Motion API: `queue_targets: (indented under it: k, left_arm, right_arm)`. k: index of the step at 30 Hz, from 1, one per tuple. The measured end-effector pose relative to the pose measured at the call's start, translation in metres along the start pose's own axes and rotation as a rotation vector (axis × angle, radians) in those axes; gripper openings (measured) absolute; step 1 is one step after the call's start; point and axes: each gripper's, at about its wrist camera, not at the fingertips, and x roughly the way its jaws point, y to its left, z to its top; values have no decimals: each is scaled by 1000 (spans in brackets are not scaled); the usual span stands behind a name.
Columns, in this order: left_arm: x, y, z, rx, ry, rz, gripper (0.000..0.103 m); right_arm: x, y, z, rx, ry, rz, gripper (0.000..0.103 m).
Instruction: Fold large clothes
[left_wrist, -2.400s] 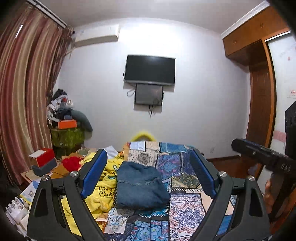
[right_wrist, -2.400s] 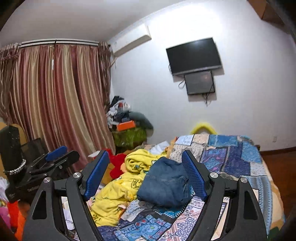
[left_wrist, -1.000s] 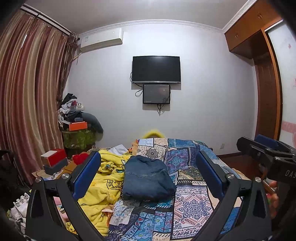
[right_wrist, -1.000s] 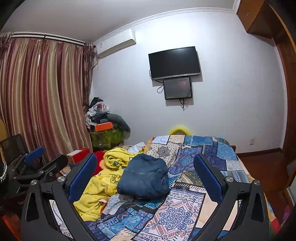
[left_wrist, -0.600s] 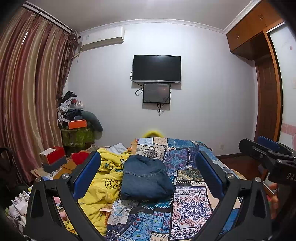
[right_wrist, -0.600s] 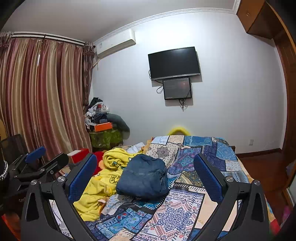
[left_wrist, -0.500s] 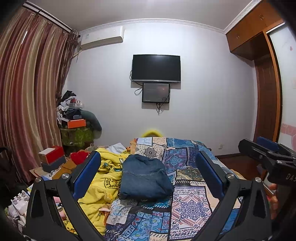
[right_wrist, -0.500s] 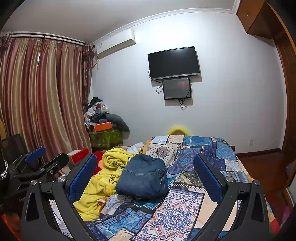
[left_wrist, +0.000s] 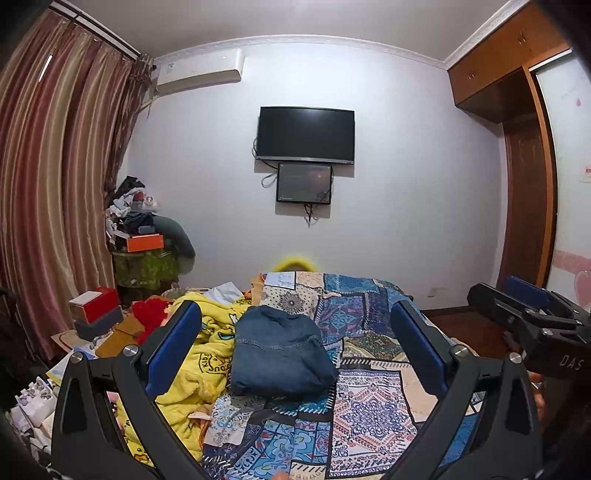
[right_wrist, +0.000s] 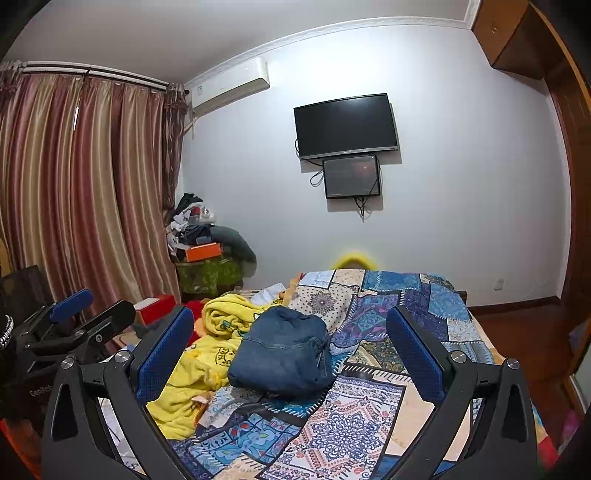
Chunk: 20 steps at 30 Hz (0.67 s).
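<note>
A folded blue denim garment (left_wrist: 279, 352) (right_wrist: 282, 354) lies on the patchwork bedspread (left_wrist: 369, 410) (right_wrist: 354, 421), near the middle of the bed. My left gripper (left_wrist: 295, 350) is held back from the bed and above it, open and empty, its blue pads wide apart. My right gripper (right_wrist: 288, 352) is likewise open and empty, well short of the denim. Each gripper shows in the other's view: the right gripper (left_wrist: 532, 321) at the right edge, the left gripper (right_wrist: 74, 325) at the left edge.
A crumpled yellow blanket (left_wrist: 199, 354) (right_wrist: 199, 373) lies left of the denim. Boxes and clutter (left_wrist: 96, 314) fill the floor by the striped curtains (left_wrist: 55, 184). A piled green stand (left_wrist: 146, 266), a wall television (left_wrist: 306, 134) and a wooden wardrobe (left_wrist: 524, 184) stand beyond.
Both grippers have pulled back from the bed and risen, and their jaws have widened. The denim garment stays folded in the same place.
</note>
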Motion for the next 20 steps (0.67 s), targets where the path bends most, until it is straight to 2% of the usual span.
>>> queue_targets:
  k: [8,20]
  left_arm:
    - [1,-3,-1,-9,16,-29,103]
    - [2,-8,-3,-3,17,-17,103]
  right_arm:
    - [0,1,1,-11,-1,-12,103]
    - [3,-3,0,5,11,-14,103]
